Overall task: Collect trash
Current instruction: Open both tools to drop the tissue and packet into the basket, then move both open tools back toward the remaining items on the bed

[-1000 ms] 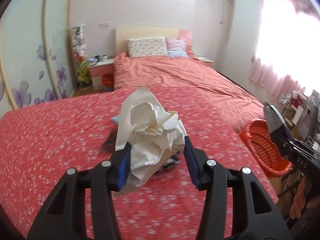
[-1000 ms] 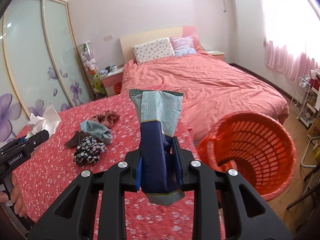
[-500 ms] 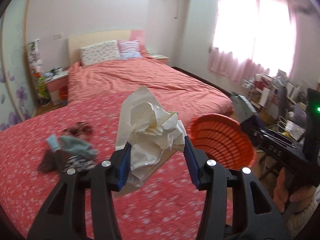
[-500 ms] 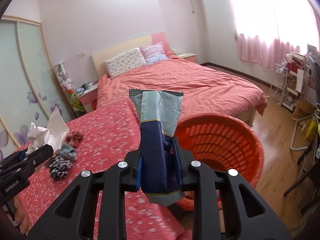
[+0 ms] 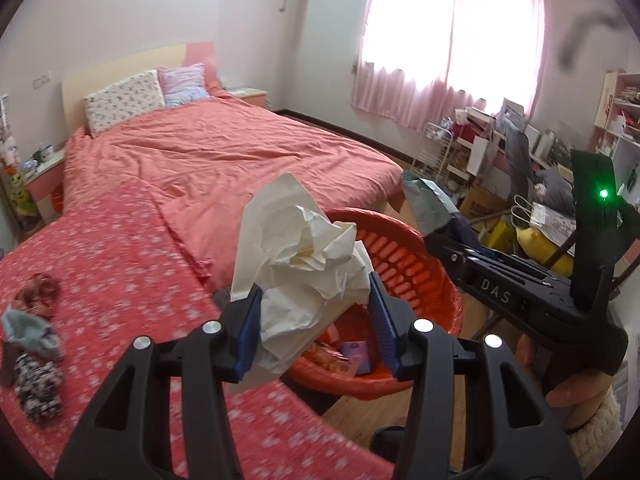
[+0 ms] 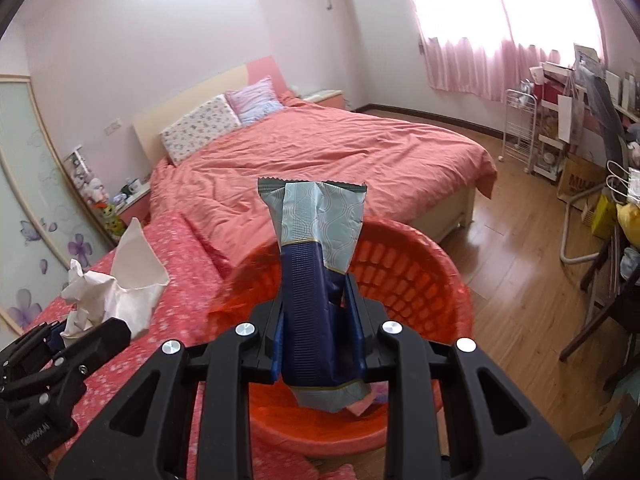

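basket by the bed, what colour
Orange basket, slotted walls; clearest in the right wrist view.

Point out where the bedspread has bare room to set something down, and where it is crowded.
Free: the plain coral bedspread between the pillows and the orange basket. Crowded: the floral cover's left edge, where small cloth items lie.

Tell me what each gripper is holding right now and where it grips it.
The left gripper pinches crumpled paper near its lower end. The right gripper clamps a blue wrapper across its dark lower half.
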`<action>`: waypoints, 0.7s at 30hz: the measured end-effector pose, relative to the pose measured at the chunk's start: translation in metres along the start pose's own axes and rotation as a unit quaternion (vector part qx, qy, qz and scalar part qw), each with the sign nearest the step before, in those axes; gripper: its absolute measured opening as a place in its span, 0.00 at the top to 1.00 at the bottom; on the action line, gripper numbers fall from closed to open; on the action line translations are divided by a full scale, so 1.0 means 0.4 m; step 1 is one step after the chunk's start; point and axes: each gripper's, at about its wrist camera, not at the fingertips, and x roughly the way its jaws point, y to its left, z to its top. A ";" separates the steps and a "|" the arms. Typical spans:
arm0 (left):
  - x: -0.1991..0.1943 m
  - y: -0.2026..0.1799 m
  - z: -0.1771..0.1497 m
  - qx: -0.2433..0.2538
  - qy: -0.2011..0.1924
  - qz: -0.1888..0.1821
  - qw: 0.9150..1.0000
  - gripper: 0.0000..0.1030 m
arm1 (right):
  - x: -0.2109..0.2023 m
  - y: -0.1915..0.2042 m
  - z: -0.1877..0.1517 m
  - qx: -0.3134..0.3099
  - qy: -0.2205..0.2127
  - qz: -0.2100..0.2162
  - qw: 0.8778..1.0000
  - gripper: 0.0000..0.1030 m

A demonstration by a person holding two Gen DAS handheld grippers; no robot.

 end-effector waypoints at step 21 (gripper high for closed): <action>-0.037 0.177 -0.103 -0.040 0.016 0.107 0.993 0.34 | 0.010 0.052 -0.027 -0.034 0.022 0.003 0.999 0.44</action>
